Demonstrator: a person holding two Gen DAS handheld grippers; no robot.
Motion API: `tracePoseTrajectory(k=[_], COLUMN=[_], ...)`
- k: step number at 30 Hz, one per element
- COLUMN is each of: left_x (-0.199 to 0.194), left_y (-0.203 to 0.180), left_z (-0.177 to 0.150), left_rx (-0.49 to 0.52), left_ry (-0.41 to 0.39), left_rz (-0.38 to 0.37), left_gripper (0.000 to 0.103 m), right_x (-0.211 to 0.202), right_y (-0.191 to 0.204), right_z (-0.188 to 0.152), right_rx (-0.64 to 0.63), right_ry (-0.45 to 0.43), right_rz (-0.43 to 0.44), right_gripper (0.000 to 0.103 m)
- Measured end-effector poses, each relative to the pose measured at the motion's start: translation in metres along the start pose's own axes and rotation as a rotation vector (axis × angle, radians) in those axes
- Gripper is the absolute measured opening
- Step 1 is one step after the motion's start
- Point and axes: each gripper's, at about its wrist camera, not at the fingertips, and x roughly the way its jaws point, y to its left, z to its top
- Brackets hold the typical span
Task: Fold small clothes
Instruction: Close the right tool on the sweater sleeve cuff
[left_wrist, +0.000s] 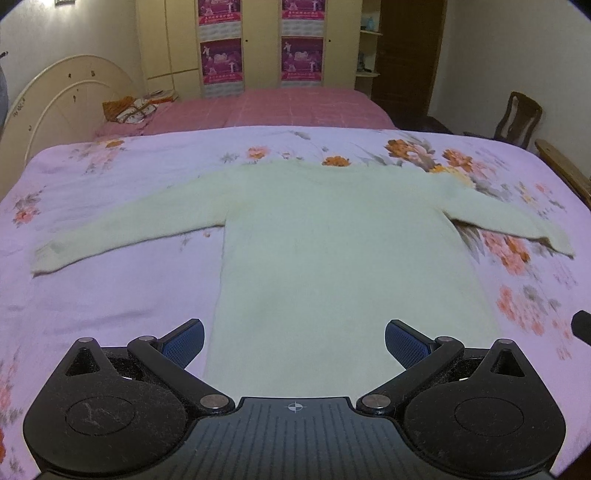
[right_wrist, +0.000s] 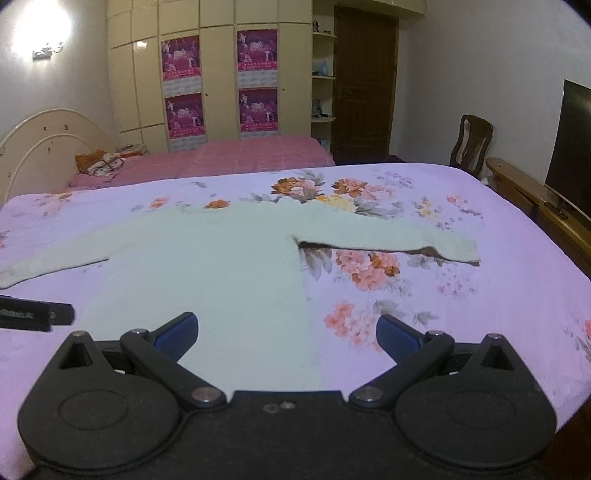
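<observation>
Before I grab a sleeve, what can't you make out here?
- Sweater hem: both views, hidden behind the gripper bodies.
- Neckline: both views, too blurred to tell front from back.
- Left sleeve cuff: right wrist view, cut by the frame edge.
- Under the right sleeve: shadowed.

The left gripper (left_wrist: 294, 341) and right gripper (right_wrist: 287, 334) both hover level with jaws spread wide, gripping nothing.

Bedroom: floral lilac bedspread (right_wrist: 480, 295) in foreground; pink bed (right_wrist: 258, 151) with cream headboard (right_wrist: 48, 140); cream wardrobe (right_wrist: 218, 74) bearing posters; dark door (right_wrist: 364, 85); wooden chair (right_wrist: 472, 144); lit wall lamp (right_wrist: 44, 26).
</observation>
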Motion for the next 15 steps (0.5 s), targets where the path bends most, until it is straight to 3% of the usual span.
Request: tracePoseTrajectory(k=[6,10,15], left_x=[0.043,0.072,0.112], left_y=[-0.012,-0.022,-0.039], left_z=[0.027,0.046,0.069], left_rx=[-0.005,-0.024,-0.021], left_ry=[0.011,0.016,0.031], left_rz=[0.015,0.018,0.035], left_gripper=[0.103,0.103,0.103], right_x=[0.051,0.087,0.131], right_y=[-0.029,-0.053,-0.086], right_z=[0.023,0.034,0.043], right_rx=[0.026,0.058,0.114], right_ry=[0.018,0.044,0.08], right_rz=[-0.033,-0.047,-0.065], right_gripper=[0.1,0.09,0.085])
